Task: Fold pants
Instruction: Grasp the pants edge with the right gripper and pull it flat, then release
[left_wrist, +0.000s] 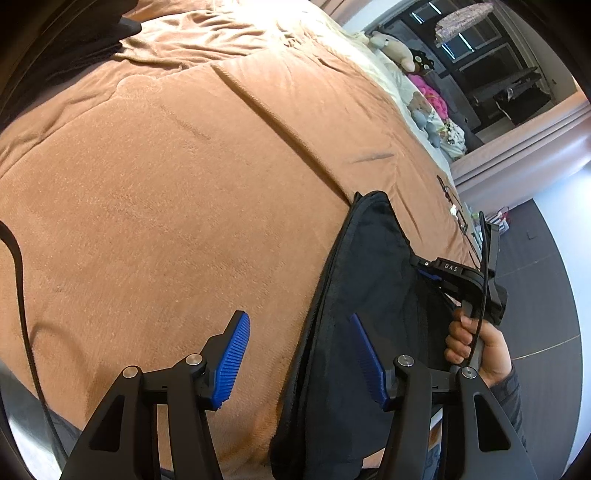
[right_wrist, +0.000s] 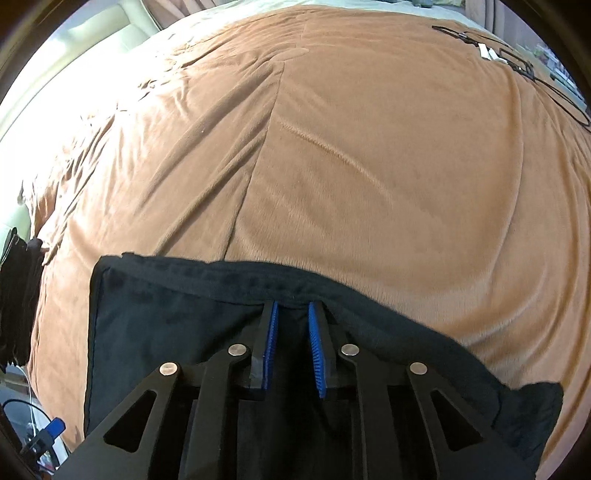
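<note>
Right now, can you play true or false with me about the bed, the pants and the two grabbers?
1. The pants are dark. True.
2. The blanket under them is green. False: it is light brown.
3. The left gripper has its blue pads pressed together. False: its jaws stand apart, one pad over the blanket and one over the pants.
4. The right gripper sits at the edge of the pants with its pads close together. True; a narrow gap shows, and whether cloth is pinched there cannot be told.
5. Stuffed toys lie at the far side of the bed. True.
6. A hand holds the right gripper's handle. True.
</note>
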